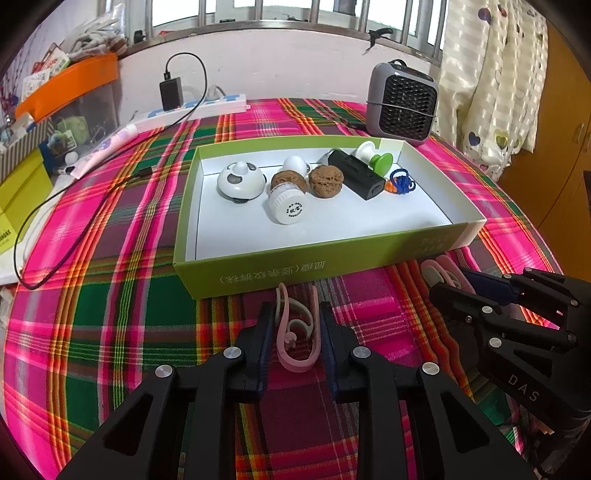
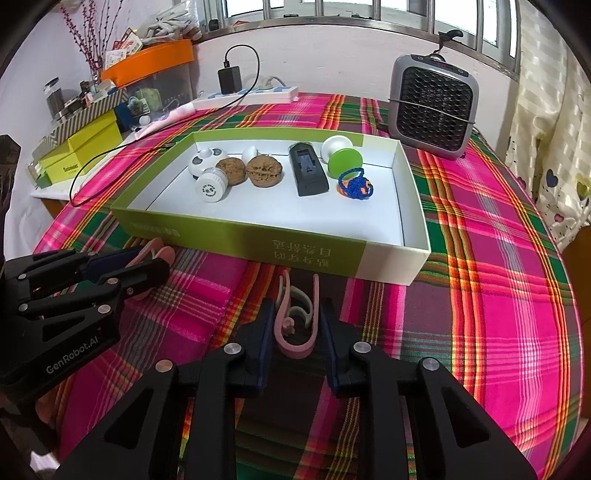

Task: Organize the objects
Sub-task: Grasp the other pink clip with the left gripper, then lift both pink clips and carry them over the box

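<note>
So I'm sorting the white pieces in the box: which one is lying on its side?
The white ribbed cylindrical cap with the round printed end facing the camera; the white spotted dome and white knob beside it stand upright.

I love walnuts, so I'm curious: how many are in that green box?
2. Both brown wrinkled walnuts sit side by side in the white-lined green cardboard box: one beside the black rectangular device, the other behind the white round bottle. More could be hidden.

Plaid-clothed table (image 1: 110, 295) under a barred, daylit window (image 2: 332, 11), white wall (image 1: 277, 62), heart-print curtain (image 1: 491, 74) at right.
</note>
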